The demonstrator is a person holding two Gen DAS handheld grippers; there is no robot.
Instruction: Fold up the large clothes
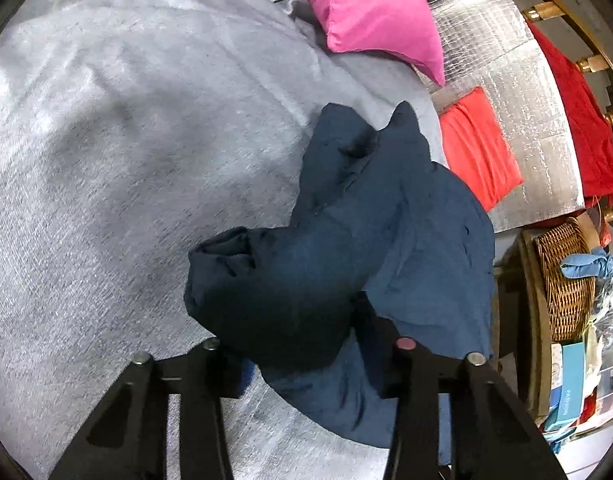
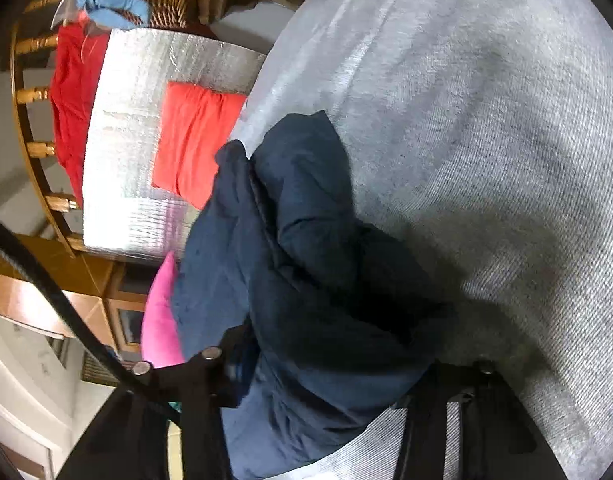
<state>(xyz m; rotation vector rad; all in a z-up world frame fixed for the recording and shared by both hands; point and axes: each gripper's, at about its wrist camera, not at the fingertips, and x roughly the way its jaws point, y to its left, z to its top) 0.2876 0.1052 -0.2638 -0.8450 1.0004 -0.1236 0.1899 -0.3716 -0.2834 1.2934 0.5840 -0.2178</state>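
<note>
A dark navy garment lies bunched in a thick lump on the grey bedsheet. In the left wrist view my left gripper is shut on the near end of this lump, and cloth fills the gap between its black fingers. The right wrist view shows the same navy garment from the other side. My right gripper is shut on a fat fold of it, with its fingers pressed against the cloth. The far end of the garment rests on the sheet.
A pink cushion lies at the far edge of the sheet. An orange-red folded cloth sits on a silver quilted mat, with a red cloth beyond it. A wicker basket and wooden railing stand beside the bed.
</note>
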